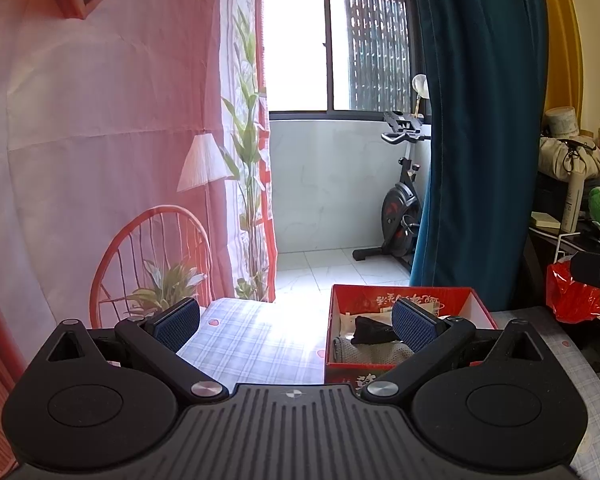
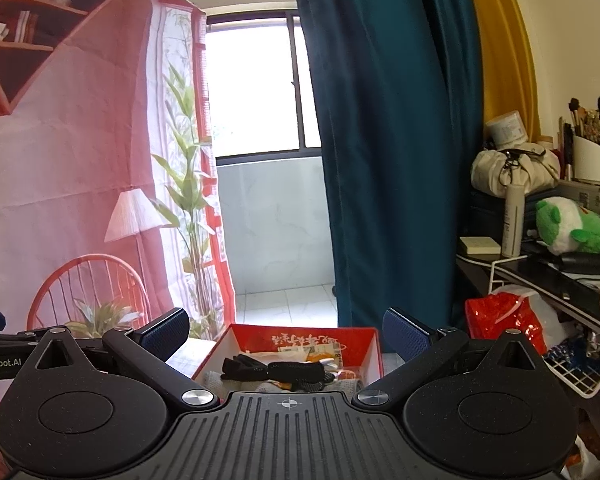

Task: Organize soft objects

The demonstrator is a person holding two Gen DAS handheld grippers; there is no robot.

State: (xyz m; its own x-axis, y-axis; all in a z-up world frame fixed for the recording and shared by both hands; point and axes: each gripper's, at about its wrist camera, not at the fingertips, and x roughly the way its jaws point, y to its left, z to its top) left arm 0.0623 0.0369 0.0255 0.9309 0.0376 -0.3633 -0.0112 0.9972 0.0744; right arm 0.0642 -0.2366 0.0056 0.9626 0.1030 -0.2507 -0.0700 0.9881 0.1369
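A red cardboard box (image 1: 456,300) stands on the checked cloth, with a black soft item (image 1: 370,330) lying on grey fabric (image 1: 360,352) inside it. My left gripper (image 1: 296,322) is open and empty, raised above the cloth; its right finger overlaps the box's near right side. In the right wrist view the same red box (image 2: 300,334) sits straight ahead and below, holding black soft pieces (image 2: 276,372) over pale ones. My right gripper (image 2: 286,334) is open with nothing between its fingers, hovering just before the box.
A checked tablecloth (image 1: 252,344) covers the surface left of the box. A printed pink backdrop (image 1: 80,140) hangs on the left, a teal curtain (image 2: 388,140) on the right. A cluttered shelf with a green plush (image 2: 572,230), a red bag (image 2: 504,322) and a wire rack stands at the right.
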